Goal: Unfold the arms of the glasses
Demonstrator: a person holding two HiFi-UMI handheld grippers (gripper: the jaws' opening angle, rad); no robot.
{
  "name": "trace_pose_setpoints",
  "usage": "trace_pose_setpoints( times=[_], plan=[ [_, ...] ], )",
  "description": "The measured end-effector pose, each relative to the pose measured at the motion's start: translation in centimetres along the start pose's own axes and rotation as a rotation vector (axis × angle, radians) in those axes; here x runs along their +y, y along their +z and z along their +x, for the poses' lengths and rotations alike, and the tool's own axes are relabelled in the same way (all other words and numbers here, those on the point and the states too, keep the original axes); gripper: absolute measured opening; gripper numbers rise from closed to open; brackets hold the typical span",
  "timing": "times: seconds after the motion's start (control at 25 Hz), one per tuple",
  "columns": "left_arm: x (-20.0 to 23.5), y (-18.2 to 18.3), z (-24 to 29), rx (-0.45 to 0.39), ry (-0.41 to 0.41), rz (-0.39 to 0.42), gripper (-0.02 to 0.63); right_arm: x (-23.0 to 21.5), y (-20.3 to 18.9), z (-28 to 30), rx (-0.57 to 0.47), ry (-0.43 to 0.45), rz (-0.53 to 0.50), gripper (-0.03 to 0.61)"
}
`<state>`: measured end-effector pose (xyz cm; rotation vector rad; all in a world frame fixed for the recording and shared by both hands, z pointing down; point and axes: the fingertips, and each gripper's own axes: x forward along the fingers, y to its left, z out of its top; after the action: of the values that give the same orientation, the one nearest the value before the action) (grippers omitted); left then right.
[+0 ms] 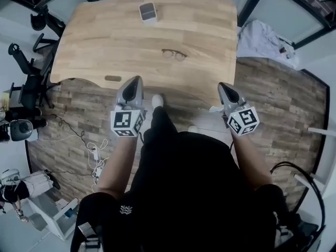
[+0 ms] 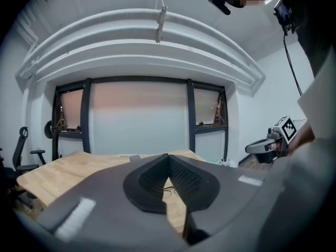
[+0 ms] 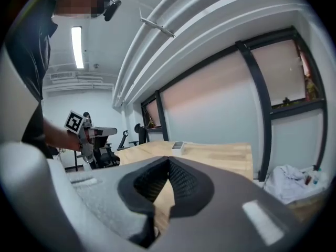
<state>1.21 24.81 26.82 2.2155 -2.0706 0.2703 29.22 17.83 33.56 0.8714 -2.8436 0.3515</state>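
I logged a wooden bench (image 1: 105, 41); a left gripper (image 1: 137, 81), jaws closed together and empty, at the bench's near edge; a right gripper (image 1: 222, 86), likewise closed and empty; a small grey box (image 1: 148, 11) near the far edge; and glasses (image 1: 174, 55) lying mid-bench, apart from both grippers.

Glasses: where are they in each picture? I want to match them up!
Head view: the glasses lie on the wooden table, in the upper middle of the picture.
Left gripper view: a thin wiry shape, probably the glasses, shows low in the middle, through the gap below the shut left tongs.
Right gripper view: not visible.
Shared landmark: the wooden table appears in all three.
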Motion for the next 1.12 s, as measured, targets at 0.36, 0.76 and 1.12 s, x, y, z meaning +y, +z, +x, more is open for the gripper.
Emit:
trace_pose_setpoints(
  times=[0.36, 0.76, 1.12],
  plan=[
    [6.6, 0.5, 13.2, 0.022, -0.244, 0.047, 0.003, -2.6, 1.8, 10.4, 0.012, -0.175, 0.059, 0.0],
    [13.1, -0.6, 21.3, 0.039, -0.437, 0.08, 0.003, -2.5, 4.8, 21.4, 0.046, -0.337, 0.065, 0.0],
    [12.1, -3.5, 24.2, 0.044, -0.646, 0.089, 0.003, -2.0, 5.4, 24.6, 0.044, -0.403, 0.084, 0.0]
  ],
)
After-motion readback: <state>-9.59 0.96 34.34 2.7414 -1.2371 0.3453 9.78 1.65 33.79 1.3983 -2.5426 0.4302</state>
